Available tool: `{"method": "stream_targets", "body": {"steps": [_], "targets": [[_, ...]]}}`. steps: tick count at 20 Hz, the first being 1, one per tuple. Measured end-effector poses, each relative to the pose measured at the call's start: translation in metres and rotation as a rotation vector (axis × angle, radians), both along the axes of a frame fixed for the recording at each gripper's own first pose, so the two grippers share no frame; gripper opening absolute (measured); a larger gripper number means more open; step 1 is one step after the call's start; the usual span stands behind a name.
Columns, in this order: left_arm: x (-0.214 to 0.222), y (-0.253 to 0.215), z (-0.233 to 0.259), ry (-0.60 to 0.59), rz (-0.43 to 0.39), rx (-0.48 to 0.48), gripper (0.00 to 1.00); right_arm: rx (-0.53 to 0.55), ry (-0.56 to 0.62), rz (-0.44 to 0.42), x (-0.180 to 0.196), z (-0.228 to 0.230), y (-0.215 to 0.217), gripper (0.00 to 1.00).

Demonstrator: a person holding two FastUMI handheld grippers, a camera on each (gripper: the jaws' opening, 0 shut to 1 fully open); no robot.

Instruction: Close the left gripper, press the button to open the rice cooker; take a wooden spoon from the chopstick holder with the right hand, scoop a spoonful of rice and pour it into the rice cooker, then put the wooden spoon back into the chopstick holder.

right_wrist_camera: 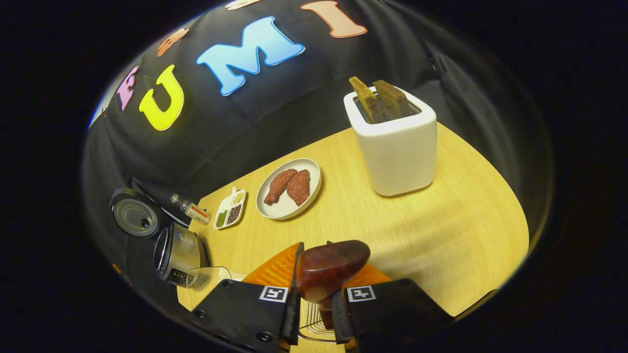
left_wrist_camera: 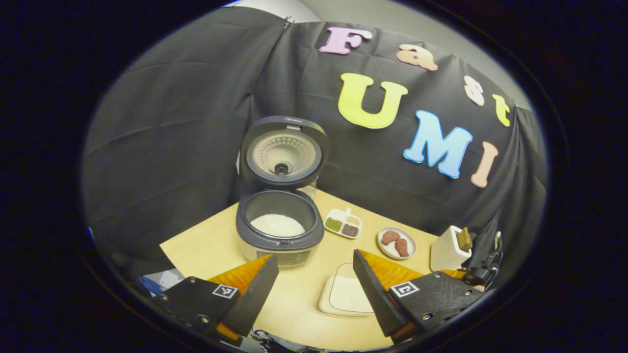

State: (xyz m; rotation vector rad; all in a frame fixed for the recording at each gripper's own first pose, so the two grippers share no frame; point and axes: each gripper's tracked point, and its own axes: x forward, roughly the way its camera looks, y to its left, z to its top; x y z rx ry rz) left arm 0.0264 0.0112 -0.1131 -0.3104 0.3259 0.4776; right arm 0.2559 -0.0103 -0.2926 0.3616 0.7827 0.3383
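Rice cooker (left_wrist_camera: 279, 230) stands open with white rice inside; left gripper (left_wrist_camera: 314, 289) has its fingers apart, and right gripper (right_wrist_camera: 314, 289) is clamped on wooden spoon (right_wrist_camera: 331, 269).

one rice cooker (left_wrist_camera: 278, 230), one toaster (right_wrist_camera: 396, 142), two toast slices (right_wrist_camera: 380, 100), one wooden spoon (right_wrist_camera: 329, 267)

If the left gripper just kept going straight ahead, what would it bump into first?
Probably the open rice cooker: it sits almost straight ahead of the left gripper, past bare table. Depth is hard to judge.

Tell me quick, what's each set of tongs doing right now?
Left tongs: open, holding nothing.
Right tongs: closed on the wooden spoon.
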Motion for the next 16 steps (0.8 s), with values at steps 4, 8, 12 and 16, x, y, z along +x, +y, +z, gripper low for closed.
{"method": "stream_targets", "body": {"steps": [4,8,12,16], "targets": [[-0.004,0.048,0.034,-0.054,0.046,0.08,0.96,-0.012,-0.016,-0.037,-0.005,0.012,-0.011,0.63],[0.024,0.092,0.089,-0.129,0.019,0.169,0.97,-0.158,-0.082,-0.093,-0.023,0.023,-0.047,0.98],[0.065,0.129,0.136,-0.177,-0.045,0.244,0.96,-0.244,-0.178,-0.181,-0.049,0.054,-0.069,0.98],[0.114,0.157,0.166,-0.218,-0.111,0.246,0.97,-0.311,-0.273,-0.237,-0.076,0.089,-0.073,0.98]]}}
